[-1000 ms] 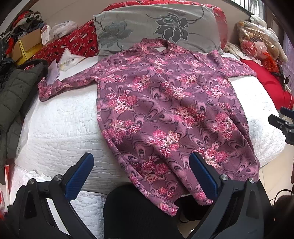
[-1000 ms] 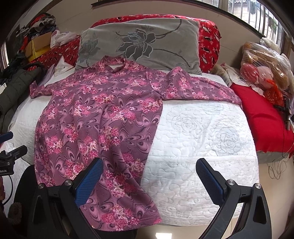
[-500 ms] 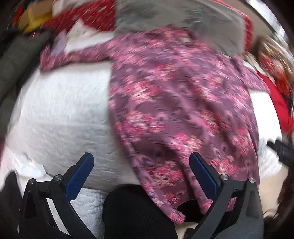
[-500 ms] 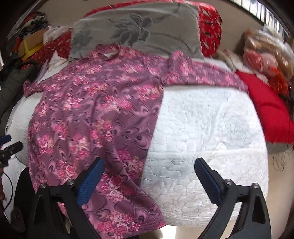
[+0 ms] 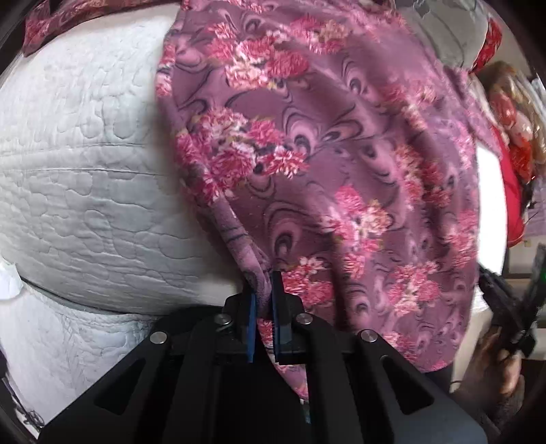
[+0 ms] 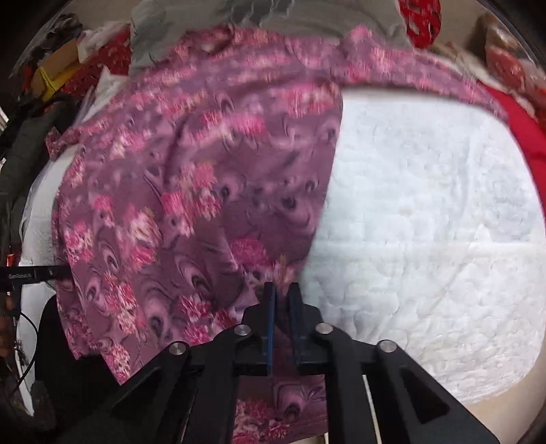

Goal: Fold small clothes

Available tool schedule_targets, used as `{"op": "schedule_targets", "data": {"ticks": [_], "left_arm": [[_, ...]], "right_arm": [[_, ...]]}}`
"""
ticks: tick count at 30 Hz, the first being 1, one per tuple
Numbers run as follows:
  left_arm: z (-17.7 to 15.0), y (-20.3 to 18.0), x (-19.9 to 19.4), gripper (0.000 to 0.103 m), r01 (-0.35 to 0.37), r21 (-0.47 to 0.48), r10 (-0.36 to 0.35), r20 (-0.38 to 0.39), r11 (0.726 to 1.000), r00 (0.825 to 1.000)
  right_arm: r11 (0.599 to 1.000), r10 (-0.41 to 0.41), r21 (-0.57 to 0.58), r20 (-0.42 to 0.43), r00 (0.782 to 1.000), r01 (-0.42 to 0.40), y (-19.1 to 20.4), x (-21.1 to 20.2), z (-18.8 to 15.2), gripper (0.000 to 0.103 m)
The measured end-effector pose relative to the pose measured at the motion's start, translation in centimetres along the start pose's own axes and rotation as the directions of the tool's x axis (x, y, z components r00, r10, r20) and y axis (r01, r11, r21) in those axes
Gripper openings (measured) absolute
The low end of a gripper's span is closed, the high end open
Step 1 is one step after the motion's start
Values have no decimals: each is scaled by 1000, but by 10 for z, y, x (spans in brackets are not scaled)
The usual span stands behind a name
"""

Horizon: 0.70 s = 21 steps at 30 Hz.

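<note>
A purple shirt with pink flowers (image 5: 324,143) lies spread on a white quilted bed (image 5: 85,164), its lower part hanging over the front edge. My left gripper (image 5: 262,276) is shut on the shirt's left side edge near the hem. My right gripper (image 6: 283,288) is shut on the shirt's right side edge (image 6: 204,191) near the hem, where the fabric meets the bare quilt (image 6: 426,205). The right gripper also shows at the right edge of the left wrist view (image 5: 505,300).
A grey flowered pillow (image 6: 239,13) lies beyond the collar. Red bedding (image 6: 532,136) and bagged items (image 5: 512,112) sit at the right. A dark jacket (image 6: 27,143) and boxes (image 6: 54,75) lie at the left. The person's dark trousers (image 6: 68,375) are below the bed edge.
Both grippers were open and back from the bed. They moved in to the shirt's lower side edges and shut on the fabric.
</note>
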<state>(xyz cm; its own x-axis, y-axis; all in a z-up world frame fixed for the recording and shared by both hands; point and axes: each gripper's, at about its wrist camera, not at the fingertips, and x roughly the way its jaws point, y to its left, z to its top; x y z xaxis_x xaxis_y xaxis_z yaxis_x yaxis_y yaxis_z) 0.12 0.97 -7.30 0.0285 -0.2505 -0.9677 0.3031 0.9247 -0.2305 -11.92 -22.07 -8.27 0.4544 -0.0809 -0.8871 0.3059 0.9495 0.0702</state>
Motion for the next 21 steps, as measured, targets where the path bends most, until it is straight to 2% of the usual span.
{"op": "schedule_targets", "data": {"ticks": [2, 4, 6, 8, 11, 14, 15, 18, 19, 20, 21], "left_arm": [[-3, 6, -14, 3, 47, -33, -47, 17, 998, 999], [-8, 19, -37, 3, 95, -72, -91, 49, 993, 995], [-12, 32, -64, 3, 150, -111, -143, 73, 982, 987], [-14, 47, -86, 3, 184, -128, -171, 104, 975, 980], [-9, 62, -102, 3, 162, -135, -146, 123, 977, 982], [-8, 81, -79, 3, 98, -179, -85, 78, 979, 993], [-9, 85, -72, 4, 99, -198, -89, 61, 975, 994], [-18, 89, -59, 4, 149, -204, -141, 54, 968, 989], [-21, 88, -57, 7, 158, -191, -149, 61, 969, 987], [-24, 86, -55, 9, 169, -176, -160, 62, 970, 985], [-25, 81, -51, 20, 181, -163, -174, 56, 970, 983]], "right_arm": [[1000, 21, -4, 13, 1000, -21, -1, -4, 0, 4], [995, 91, 30, 42, 995, -92, -10, -16, -1, 4], [985, 148, 73, 110, 983, -156, -24, -42, -2, 3], [977, 166, 105, 180, 970, -187, -41, -73, -5, 3], [968, 165, 150, 217, 962, -200, -62, -97, -7, 3], [968, 126, 190, 184, 975, -162, -76, -89, -12, 2], [964, 109, 224, 156, 982, -143, -82, -79, -16, 3], [942, 147, 290, 104, 984, -171, -92, -56, -19, 10], [934, 172, 301, 92, 981, -192, -95, -52, -22, 11], [933, 181, 302, 78, 980, -196, -94, -48, -24, 19], [935, 178, 298, 66, 982, -190, -94, -47, -30, 37]]}}
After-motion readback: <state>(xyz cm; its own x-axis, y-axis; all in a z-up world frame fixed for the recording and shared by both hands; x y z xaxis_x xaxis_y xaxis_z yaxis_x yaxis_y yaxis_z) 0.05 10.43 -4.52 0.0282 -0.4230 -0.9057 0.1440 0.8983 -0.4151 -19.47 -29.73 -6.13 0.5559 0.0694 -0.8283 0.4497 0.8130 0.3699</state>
